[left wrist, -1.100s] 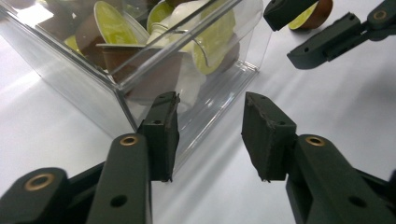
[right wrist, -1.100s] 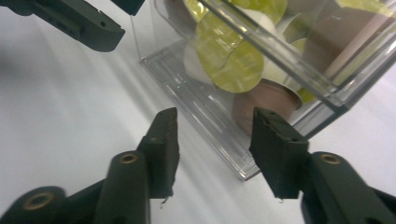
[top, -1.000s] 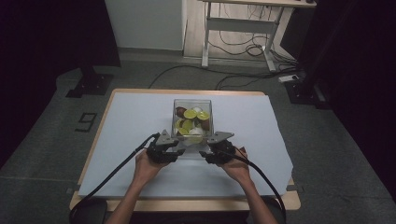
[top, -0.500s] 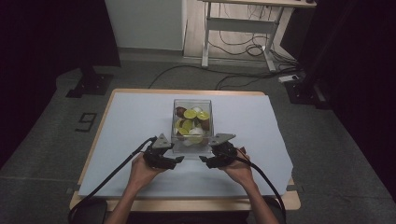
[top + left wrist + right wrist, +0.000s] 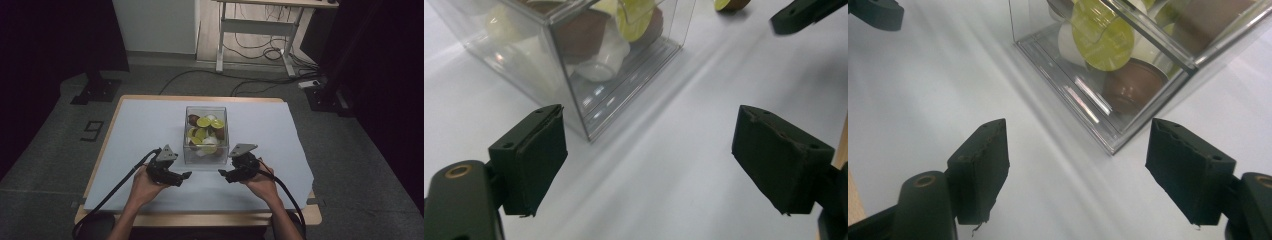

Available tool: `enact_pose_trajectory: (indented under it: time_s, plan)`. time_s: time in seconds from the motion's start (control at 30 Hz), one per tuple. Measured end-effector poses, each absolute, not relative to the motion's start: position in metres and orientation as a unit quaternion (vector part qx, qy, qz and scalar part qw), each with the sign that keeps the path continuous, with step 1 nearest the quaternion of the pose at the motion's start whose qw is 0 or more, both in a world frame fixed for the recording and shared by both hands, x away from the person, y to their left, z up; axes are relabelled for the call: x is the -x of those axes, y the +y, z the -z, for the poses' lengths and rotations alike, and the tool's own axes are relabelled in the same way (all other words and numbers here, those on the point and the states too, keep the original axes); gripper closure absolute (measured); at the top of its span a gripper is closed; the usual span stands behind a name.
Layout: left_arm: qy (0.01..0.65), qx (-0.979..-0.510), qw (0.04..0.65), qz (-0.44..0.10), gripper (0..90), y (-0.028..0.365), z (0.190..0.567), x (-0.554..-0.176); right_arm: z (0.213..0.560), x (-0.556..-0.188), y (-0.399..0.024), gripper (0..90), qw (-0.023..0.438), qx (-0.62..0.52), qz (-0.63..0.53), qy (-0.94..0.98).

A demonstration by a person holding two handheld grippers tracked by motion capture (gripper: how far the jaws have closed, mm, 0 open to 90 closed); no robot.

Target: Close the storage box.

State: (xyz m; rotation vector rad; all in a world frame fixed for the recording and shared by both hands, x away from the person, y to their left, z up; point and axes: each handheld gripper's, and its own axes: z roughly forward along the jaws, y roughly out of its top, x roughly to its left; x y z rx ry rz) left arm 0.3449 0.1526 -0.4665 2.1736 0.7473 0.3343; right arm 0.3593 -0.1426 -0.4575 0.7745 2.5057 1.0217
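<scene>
One clear plastic box [image 5: 206,135] of coffee capsules [image 5: 204,121] sits mid-table on the pale sheet [image 5: 140,125], a little toward the person's edge, with a gripper at each near corner. The left gripper [image 5: 186,175] lies on the sheet just beside the box's near left corner, its jaws having just been opening; in the left gripper view they stand wide apart with nothing between them but bare sheet, and the box corner [image 5: 586,135] rises just beyond the left-hand pad without touching it. The right gripper [image 5: 221,174] mirrors it at the near right corner, its jaws likewise having just been opening and now spread wide on empty sheet, the box corner [image 5: 1110,147] near but clear of both pads. Inside the box, lime-green foil lids [image 5: 1100,37], white cups [image 5: 601,62] and brown capsules [image 5: 1133,85] lie jumbled (their count is hard to make out through the glare on the walls). The box's top is cut off in both gripper views. Each gripper view catches a black tip of the other gripper [image 5: 804,12] at its upper edge.
</scene>
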Motion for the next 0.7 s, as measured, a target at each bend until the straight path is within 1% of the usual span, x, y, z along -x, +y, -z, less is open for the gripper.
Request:
enact_pose_trajectory:
  time_s: [0.23,0.3,0.37,0.4,0.7]
  plan:
    - [0.305,-0.860,0.386,-0.134,8.8,0.164,0.466,-0.343,0.454,-0.355,-0.153,24.3,0.166,-0.276,-0.357,0.877]
    - [0.308,-0.860,0.384,-0.135,5.5,0.167,0.466,-0.342,0.453,-0.355,-0.157,24.2,0.169,-0.279,-0.357,0.876]
    - [0.309,-0.860,0.383,-0.135,5.0,0.168,0.465,-0.342,0.453,-0.354,-0.159,24.1,0.170,-0.278,-0.356,0.876]
    - [0.310,-0.860,0.381,-0.138,3.3,0.170,0.464,-0.340,0.453,-0.354,-0.163,23.7,0.171,-0.282,-0.355,0.875]
    - [0.309,-0.867,0.361,-0.150,0.0,0.181,0.463,-0.335,0.451,-0.351,-0.175,22.0,0.178,-0.295,-0.351,0.871]
